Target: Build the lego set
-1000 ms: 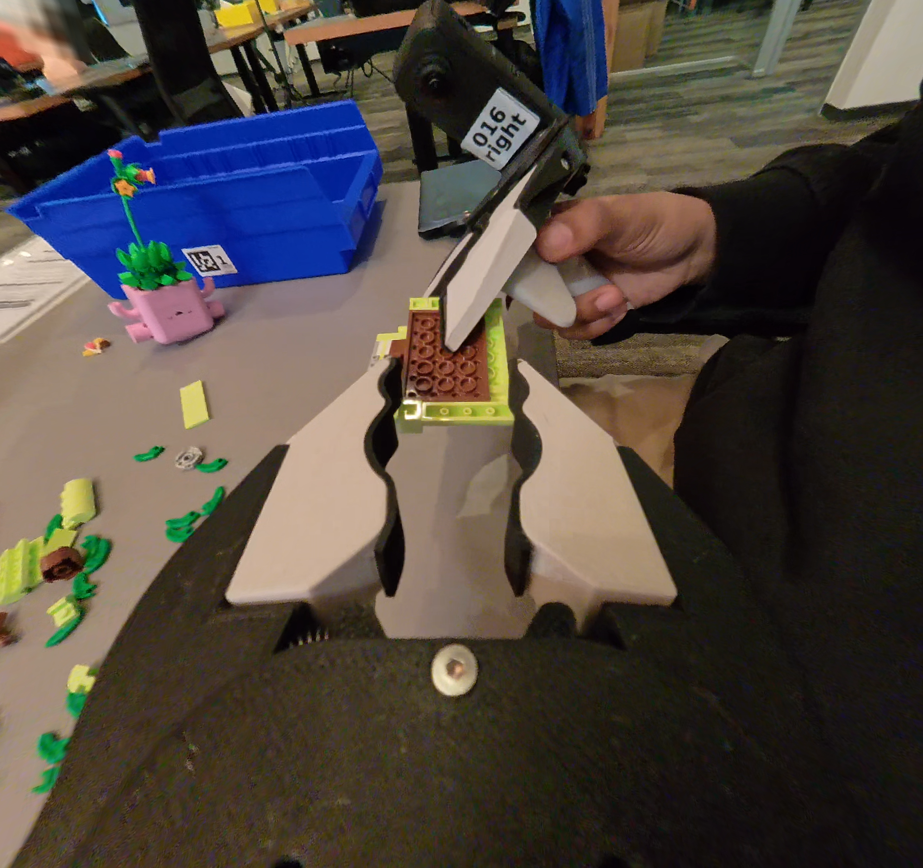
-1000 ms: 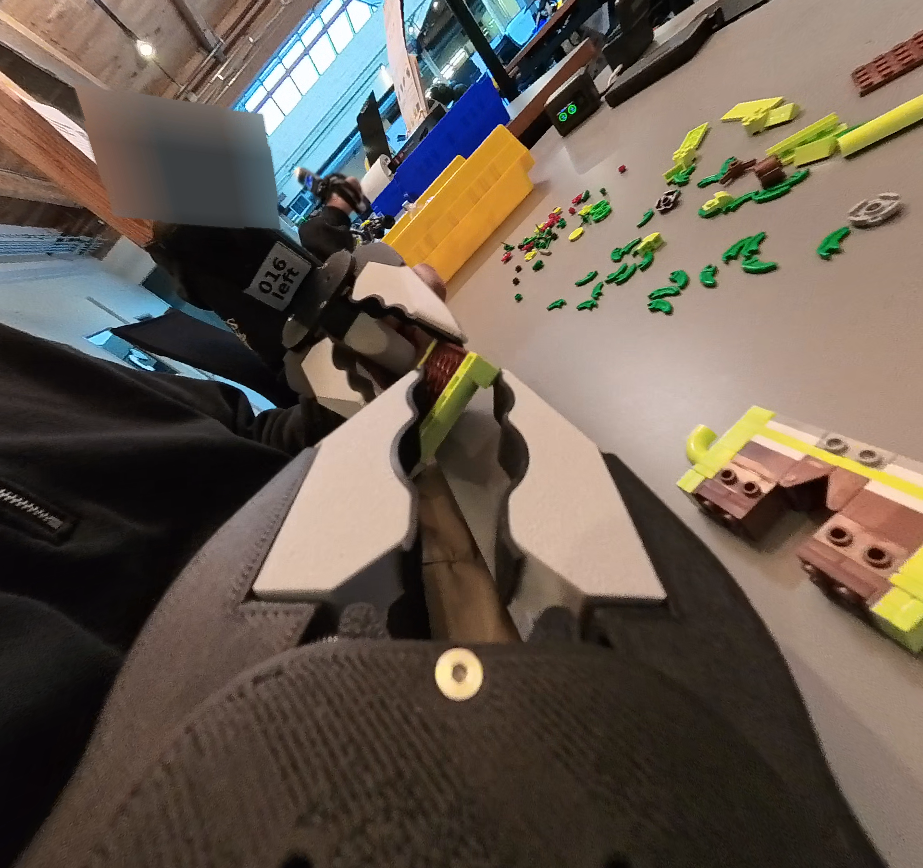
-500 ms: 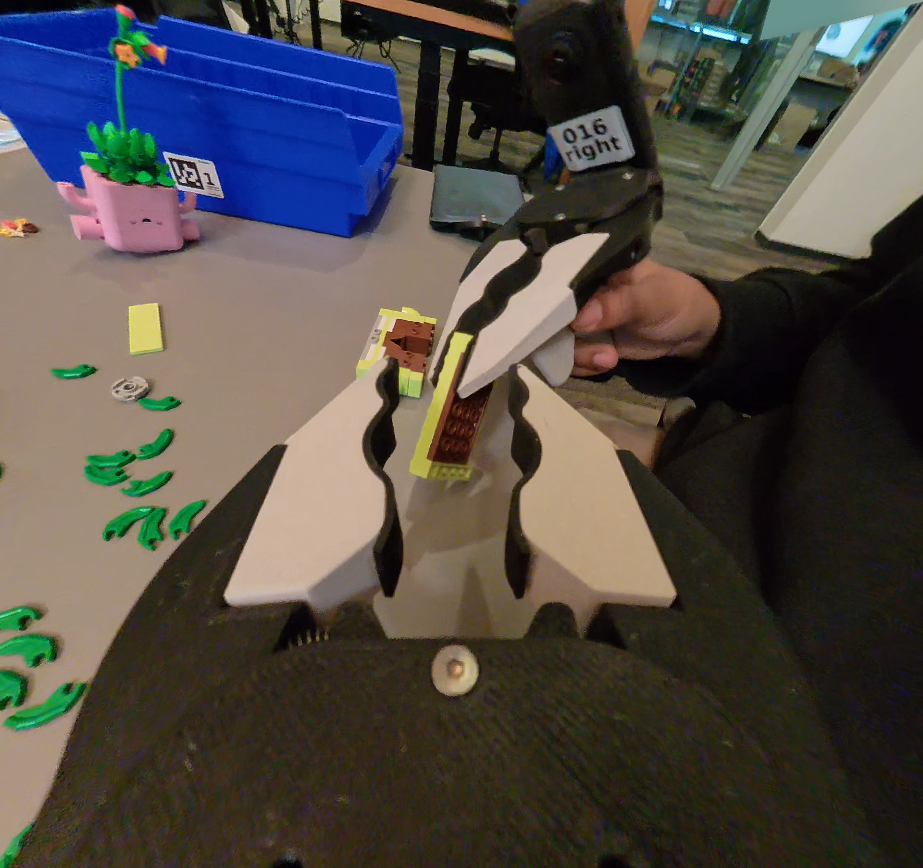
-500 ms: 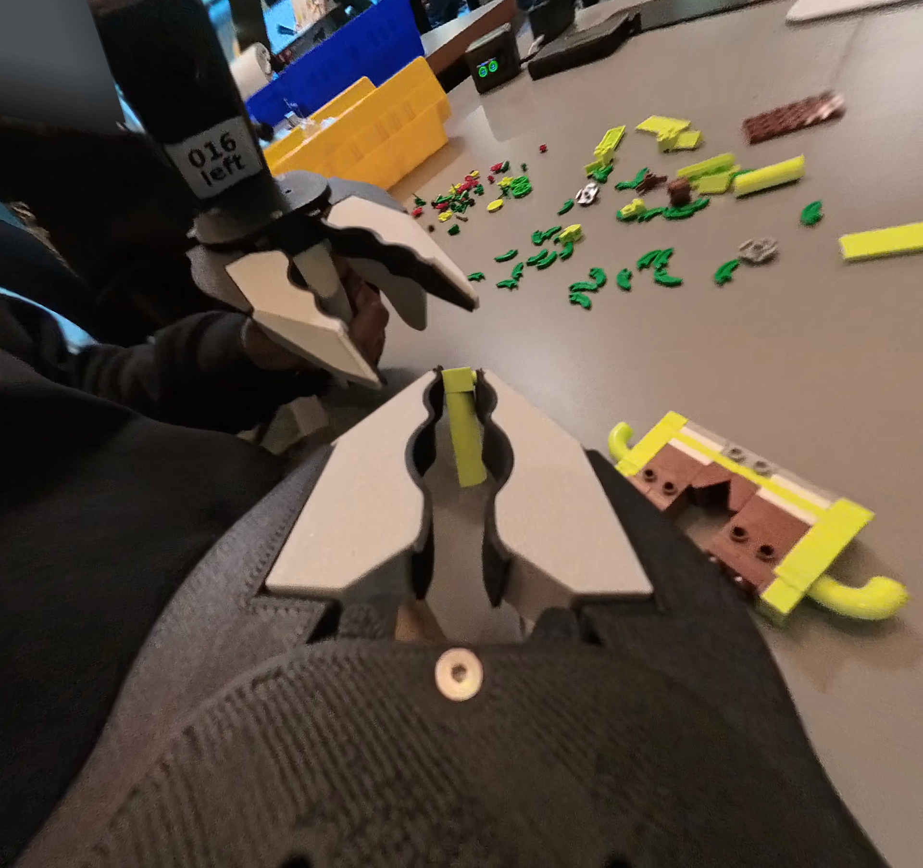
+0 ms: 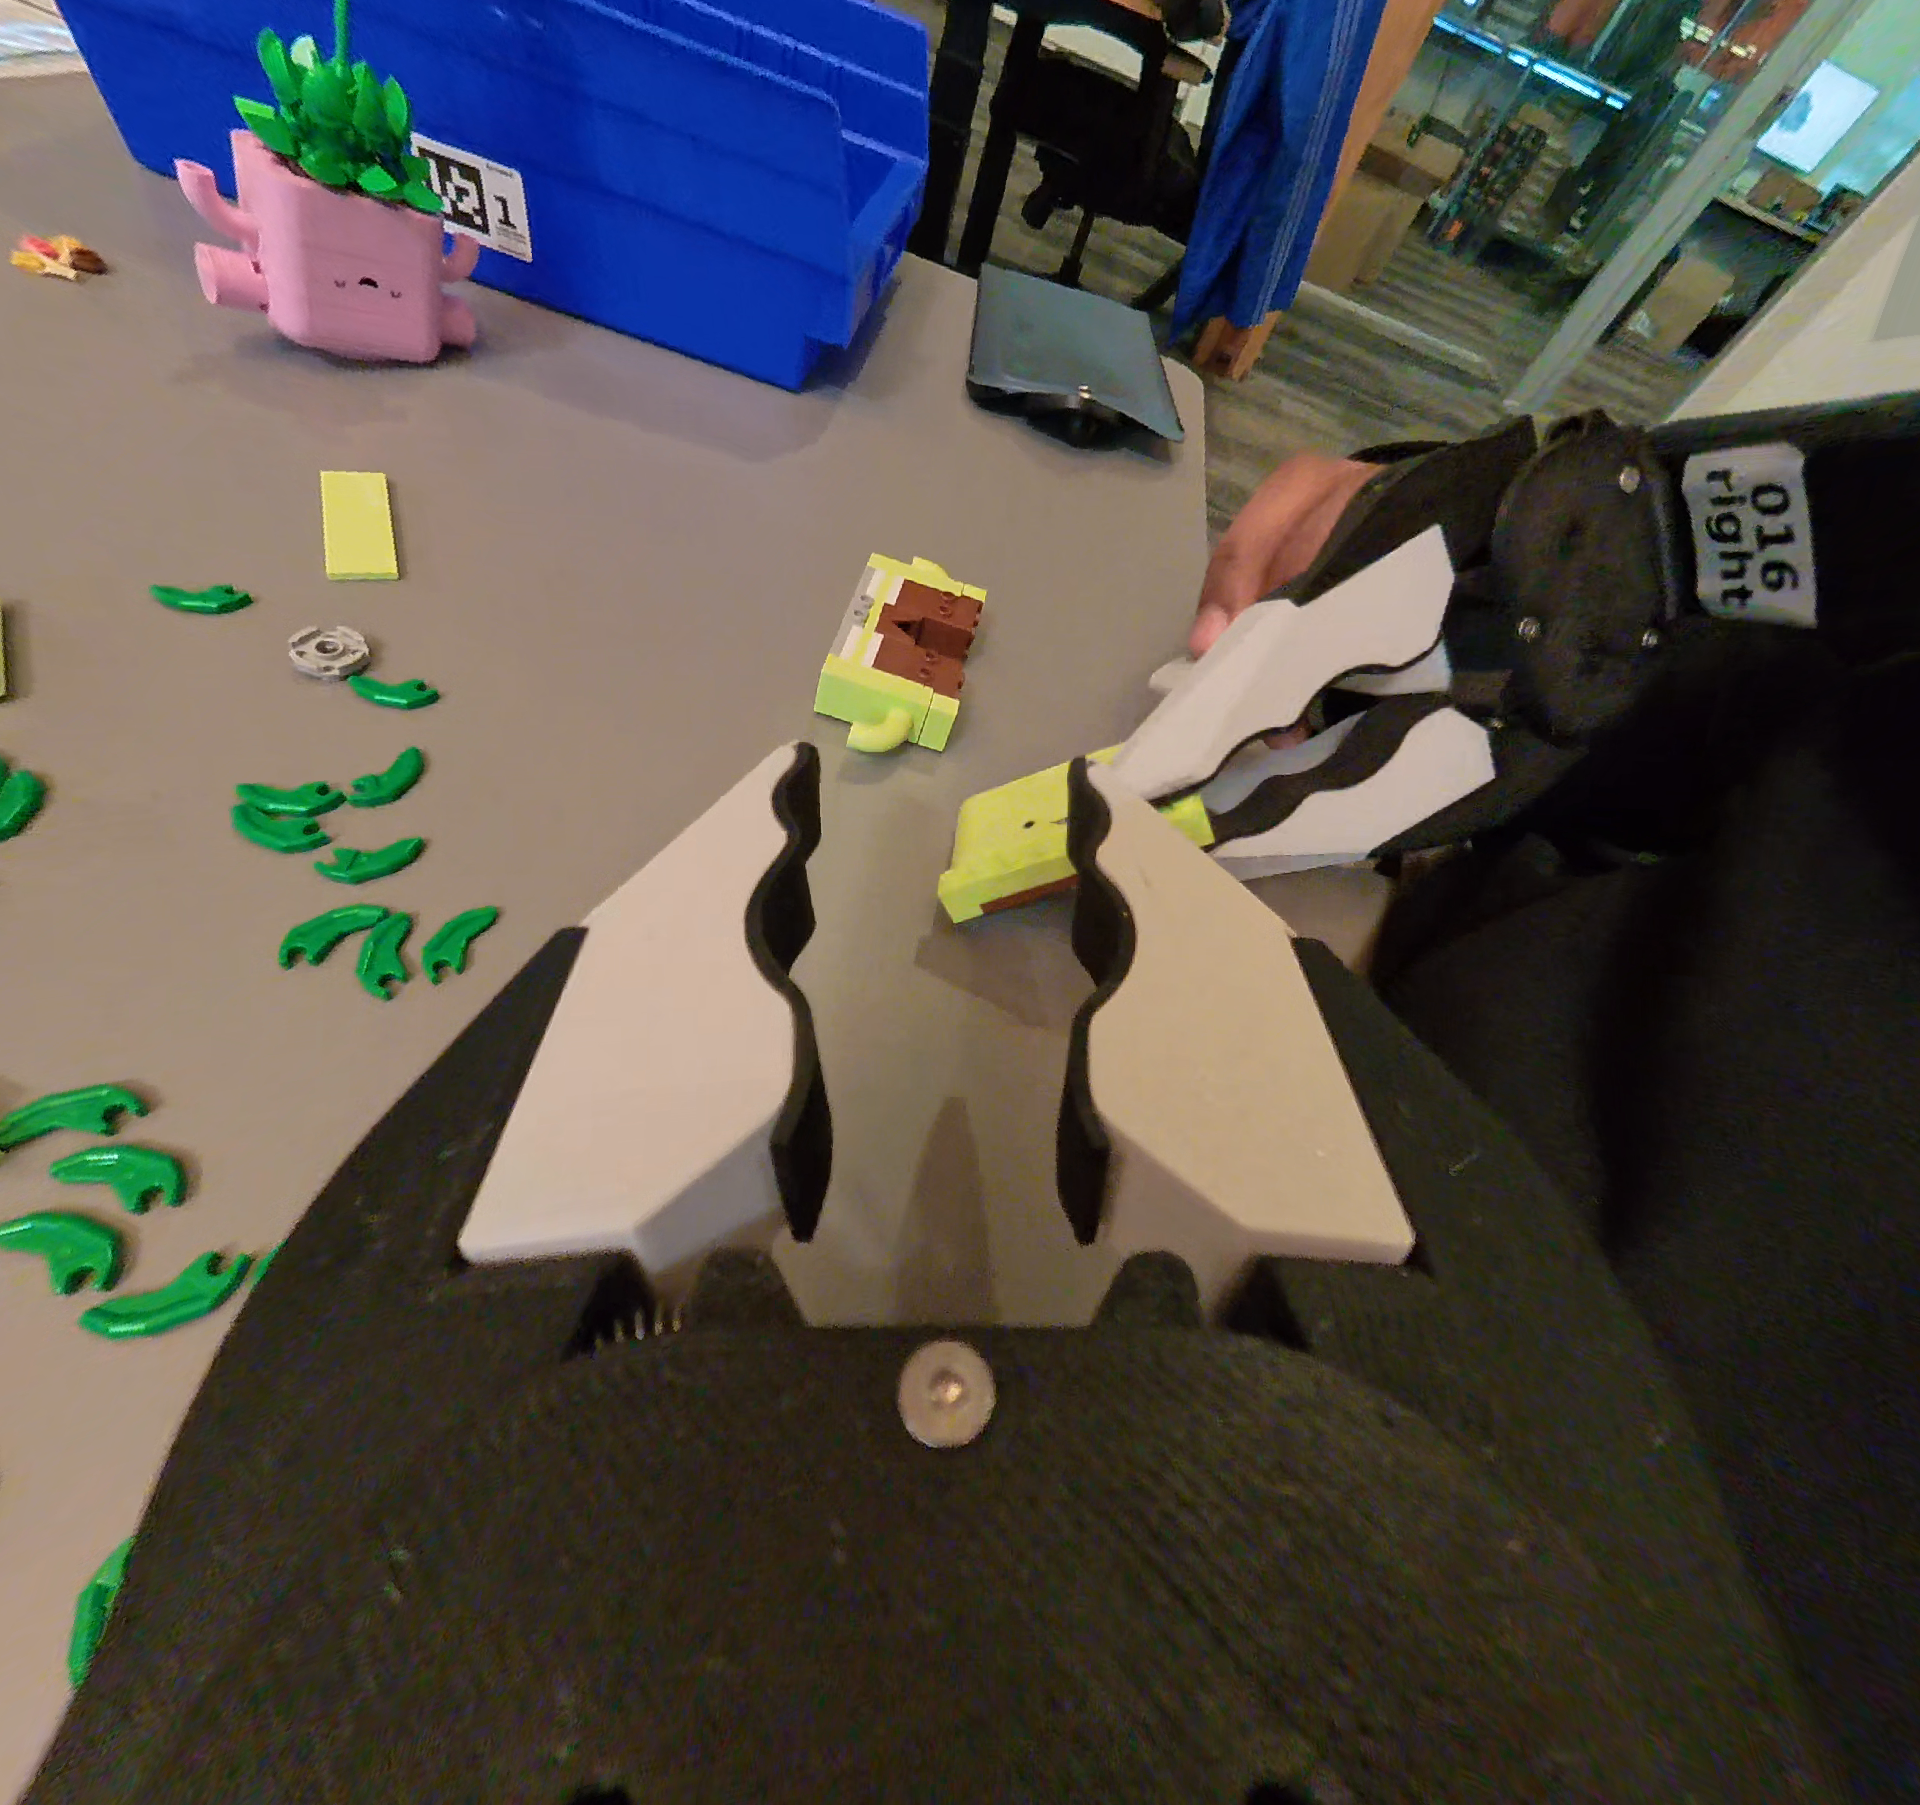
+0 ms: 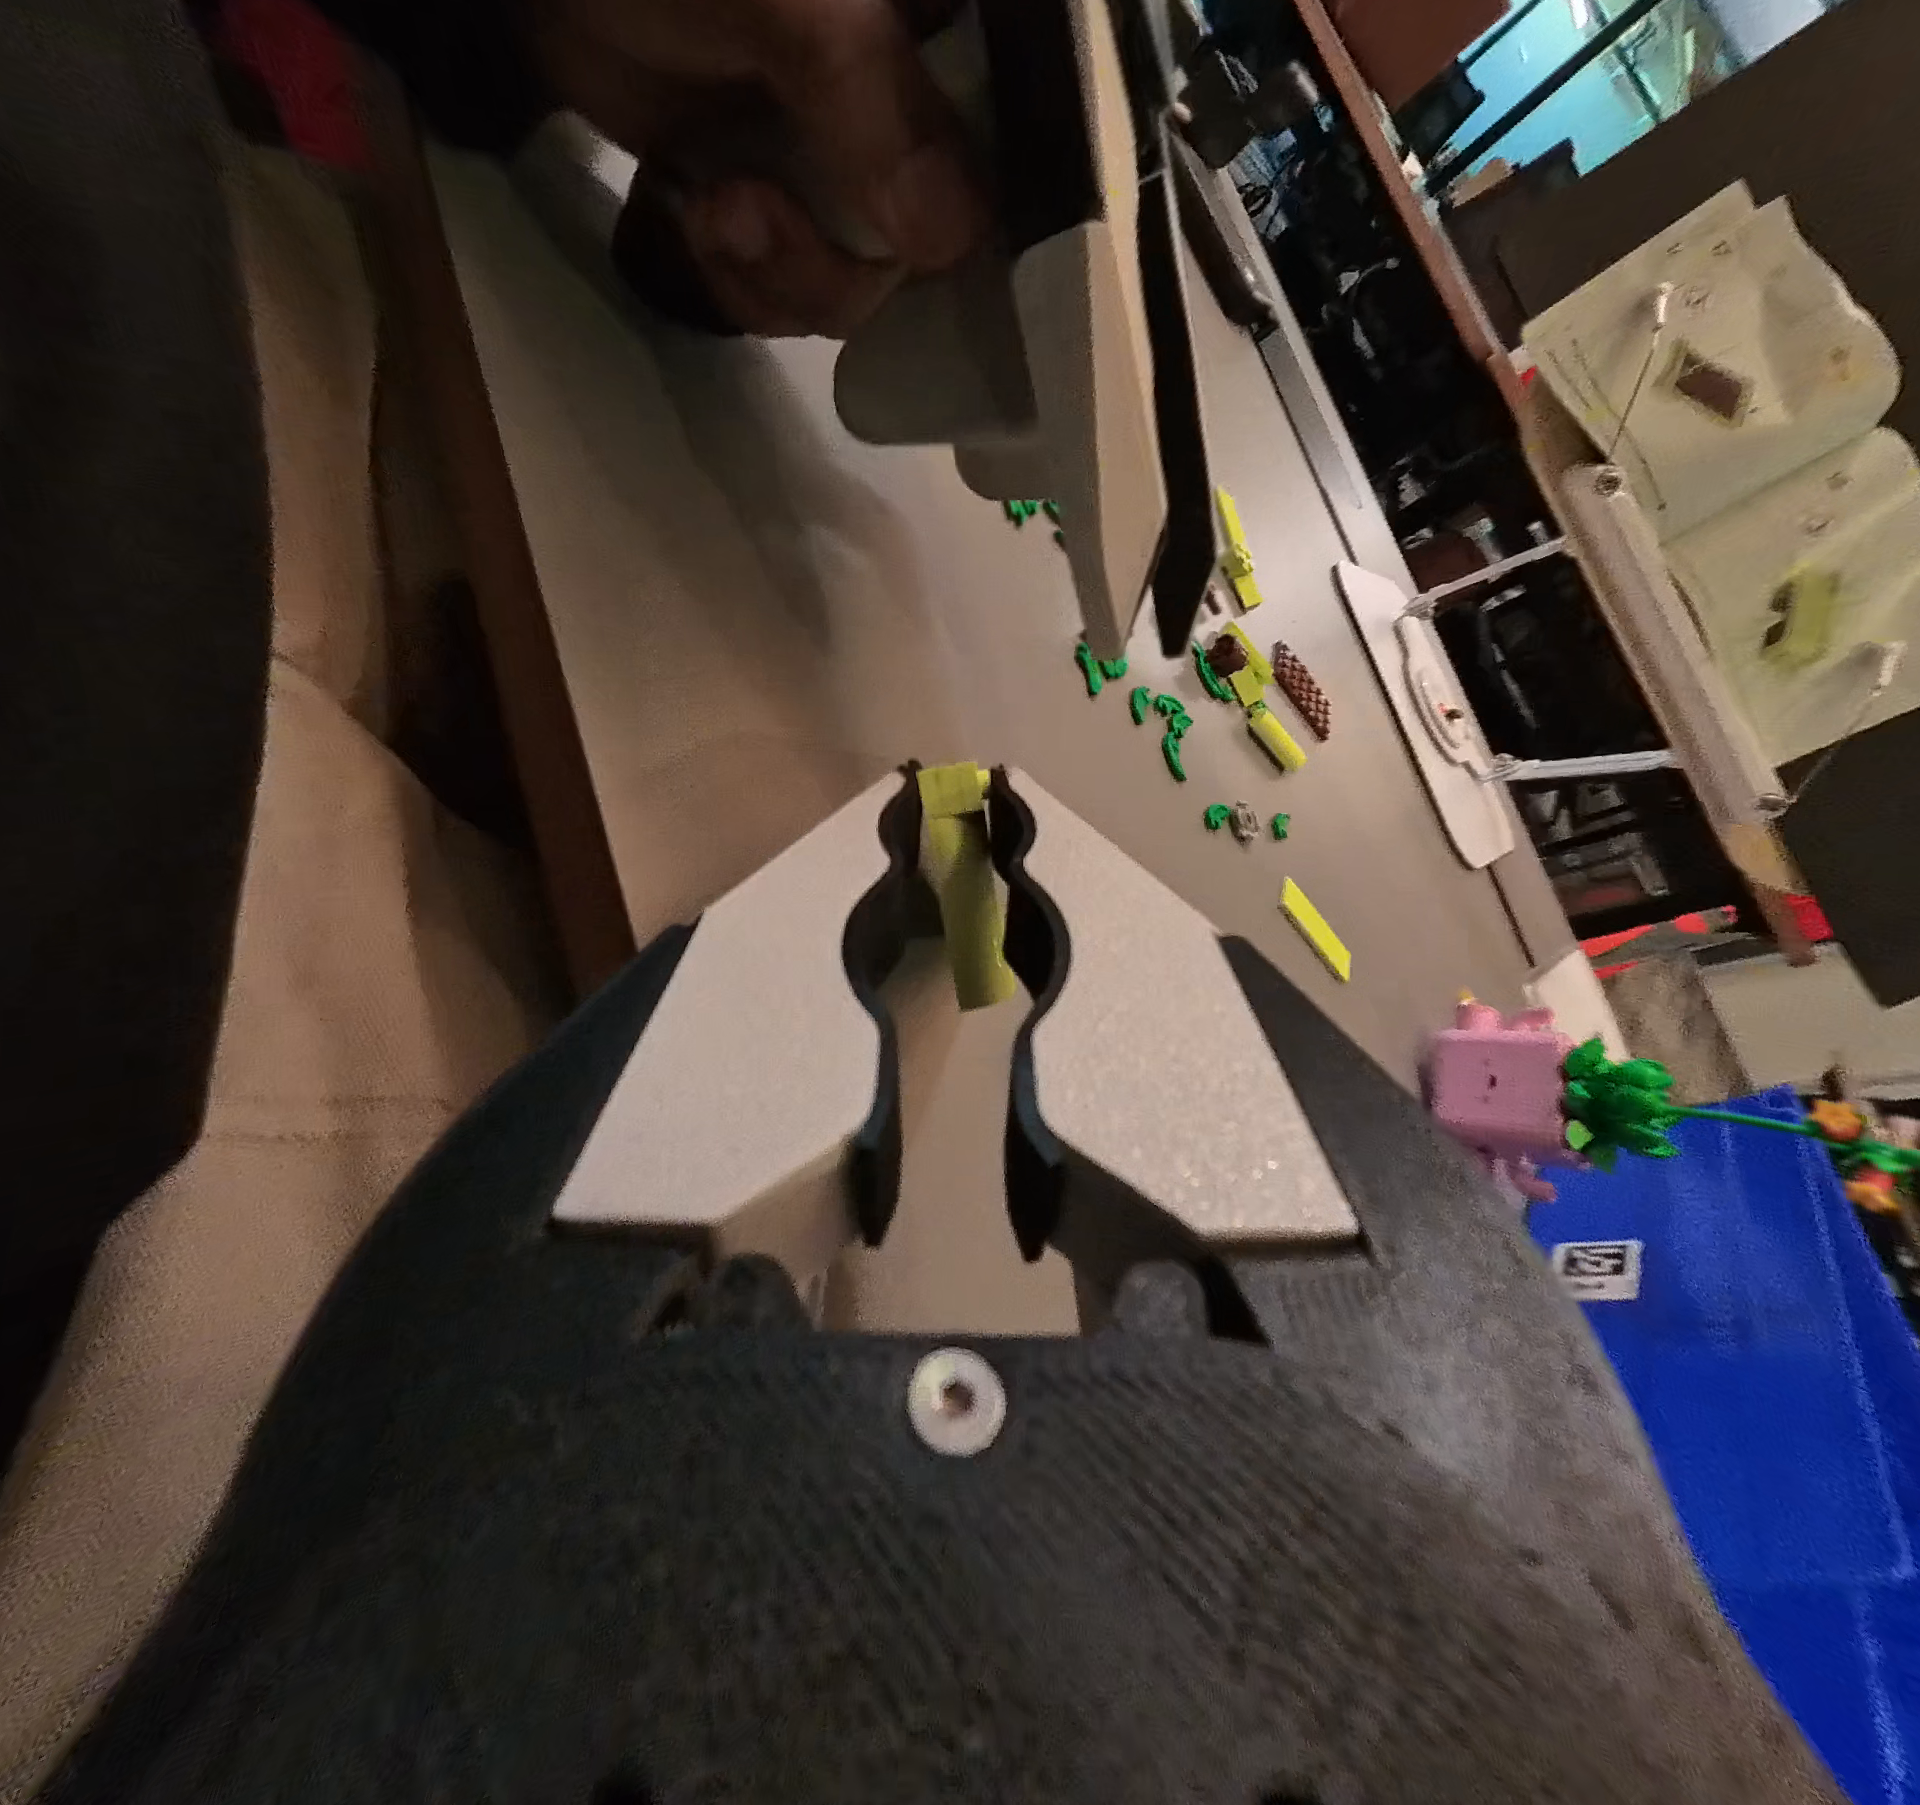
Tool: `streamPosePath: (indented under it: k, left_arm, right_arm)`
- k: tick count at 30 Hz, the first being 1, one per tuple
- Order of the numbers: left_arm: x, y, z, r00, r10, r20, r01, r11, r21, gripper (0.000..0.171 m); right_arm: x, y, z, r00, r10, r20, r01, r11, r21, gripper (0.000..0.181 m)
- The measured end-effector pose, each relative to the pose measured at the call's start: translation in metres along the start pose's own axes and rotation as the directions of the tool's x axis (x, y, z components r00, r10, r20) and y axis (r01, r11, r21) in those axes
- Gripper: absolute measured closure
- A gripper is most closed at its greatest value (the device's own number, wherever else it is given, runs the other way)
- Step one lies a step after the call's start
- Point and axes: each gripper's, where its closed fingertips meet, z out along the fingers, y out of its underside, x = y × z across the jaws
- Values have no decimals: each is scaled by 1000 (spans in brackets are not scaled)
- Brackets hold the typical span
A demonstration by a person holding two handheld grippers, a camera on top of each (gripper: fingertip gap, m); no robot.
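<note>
My right gripper (image 6: 954, 784) is shut on a lime plate with brown pieces under it (image 6: 964, 908). In the left wrist view the right gripper (image 5: 1174, 799) holds this plate (image 5: 1013, 836) lime side up, just above the table near its front edge. My left gripper (image 5: 935, 768) is open and empty, just behind the plate, with its right fingertip in front of the plate's edge. A lime-and-brown sub-assembly (image 5: 904, 643) with a curved lime piece lies on the grey table (image 5: 623, 508) beyond.
A pink pot with a green plant (image 5: 332, 238) stands before a blue bin (image 5: 623, 93). A lime tile (image 5: 358, 524), a grey round piece (image 5: 327, 652) and several green leaf pieces (image 5: 332, 820) lie at left. A dark flat device (image 5: 1070, 368) sits at the far edge. My hands' fingertips stand some 5 cm from each other.
My left gripper let go of the plate and drew back, open. My right gripper kept it, rolled it lime side up and lowered it toward the table.
</note>
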Motion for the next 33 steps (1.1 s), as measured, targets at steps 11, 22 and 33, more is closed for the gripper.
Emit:
streamPosePath:
  k: [11, 22, 33]
  left_arm:
    - [6, 9, 5, 999, -20, -44, 17, 998, -66, 126]
    - [15, 22, 14, 998, 1, -67, -11, 988, -155, 127]
    - [27, 59, 22, 996, 0, -93, -36, 922, -385, 159]
  right_arm:
    - [-9, 26, -14, 981, 164, 107, -155, 984, -83, 147]
    - [-12, 43, -25, 900, 410, 146, -385, 907, -170, 129]
    - [-42, 30, -31, 708, 644, 291, -569, 763, -306, 129]
